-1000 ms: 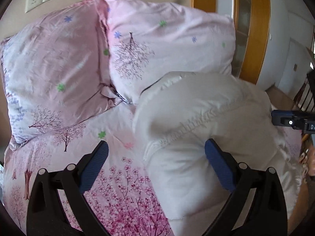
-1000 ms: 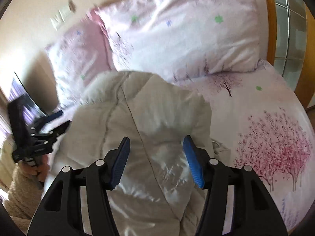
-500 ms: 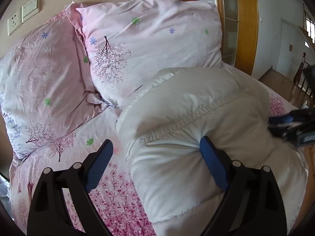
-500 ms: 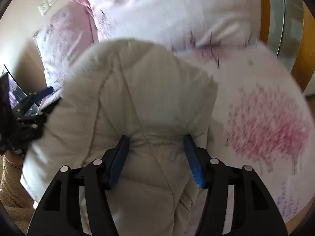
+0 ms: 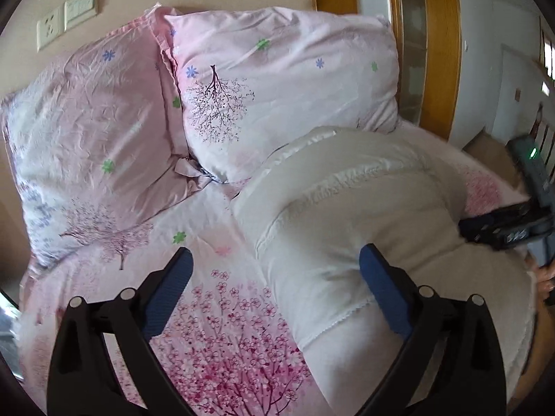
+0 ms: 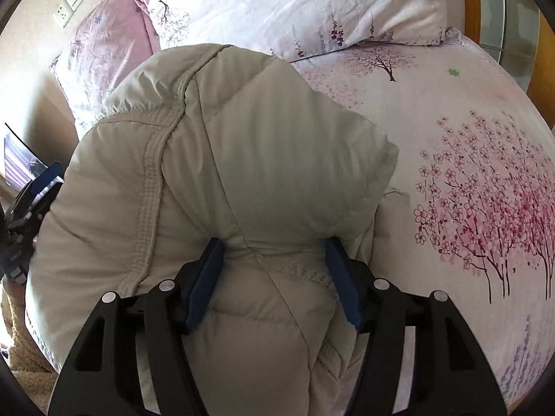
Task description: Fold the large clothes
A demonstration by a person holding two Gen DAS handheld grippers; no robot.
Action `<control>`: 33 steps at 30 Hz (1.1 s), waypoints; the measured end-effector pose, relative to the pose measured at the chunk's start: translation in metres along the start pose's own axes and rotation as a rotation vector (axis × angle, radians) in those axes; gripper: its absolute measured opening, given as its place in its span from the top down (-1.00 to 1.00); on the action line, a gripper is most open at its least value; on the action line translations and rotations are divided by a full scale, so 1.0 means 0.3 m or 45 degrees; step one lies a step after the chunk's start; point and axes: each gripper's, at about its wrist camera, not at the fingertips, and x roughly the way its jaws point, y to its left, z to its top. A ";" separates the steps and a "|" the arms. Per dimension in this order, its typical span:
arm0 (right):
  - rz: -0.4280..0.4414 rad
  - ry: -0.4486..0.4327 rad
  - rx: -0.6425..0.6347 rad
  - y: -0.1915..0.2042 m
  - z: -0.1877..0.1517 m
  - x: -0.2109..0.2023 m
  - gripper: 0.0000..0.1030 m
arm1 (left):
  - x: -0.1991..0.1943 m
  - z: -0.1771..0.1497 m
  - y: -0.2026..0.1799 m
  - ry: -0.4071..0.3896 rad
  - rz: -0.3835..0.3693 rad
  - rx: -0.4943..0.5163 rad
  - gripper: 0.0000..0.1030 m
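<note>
Right gripper clamps puffy beige quilted down jacket, folded bulk ahead on floral pink bedsheet; left gripper nearby, jaws wide, just reopened, one pad against jacket's edge.

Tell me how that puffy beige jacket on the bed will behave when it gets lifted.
The jacket probably flops: it drapes in soft rounded folds over the bedsheet. It likely squashes easily, since the quilted padding bulges around the right gripper and its pads. Its smooth, slightly shiny shell may slip. Probably light for its bulk.
</note>
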 end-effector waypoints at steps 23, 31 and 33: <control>0.327 -0.153 0.262 -0.109 -0.096 -0.220 -0.93 | -0.026 -0.052 0.198 0.053 -0.313 -0.357 -0.94; 0.507 0.031 0.586 -0.323 -0.086 -0.095 -0.97 | 0.063 -0.102 0.275 0.184 -0.676 -0.640 -0.94; 0.551 0.061 0.595 -0.329 -0.083 -0.060 -0.97 | 0.068 -0.104 0.260 0.190 -0.732 -0.644 -0.94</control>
